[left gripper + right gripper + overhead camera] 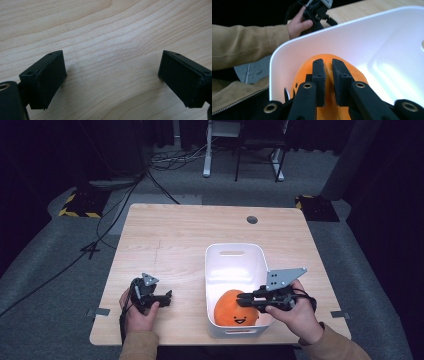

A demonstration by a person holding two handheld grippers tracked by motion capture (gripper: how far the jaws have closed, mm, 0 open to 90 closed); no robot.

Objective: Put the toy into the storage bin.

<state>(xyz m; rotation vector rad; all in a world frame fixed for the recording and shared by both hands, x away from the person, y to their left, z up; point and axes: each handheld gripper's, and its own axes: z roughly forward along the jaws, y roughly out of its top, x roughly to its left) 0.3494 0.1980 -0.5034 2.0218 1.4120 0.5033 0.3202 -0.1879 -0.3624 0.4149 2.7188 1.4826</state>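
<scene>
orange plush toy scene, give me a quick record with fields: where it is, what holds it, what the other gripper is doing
toy: orange plush toy with a smiling face, soft and round
place: inside the white plastic bin, at the end nearest the person
bin: stands on the wooden table, the rest of its floor bare
right gripper: jaws nearly together, pinching a fold of the toy's fabric
left gripper: jaws wide apart, nothing between them, low over the wood to the left of the bin

Table brightly lit, surroundings dark, glare inside white bin [387, 50], close jaws soft-focused
</scene>
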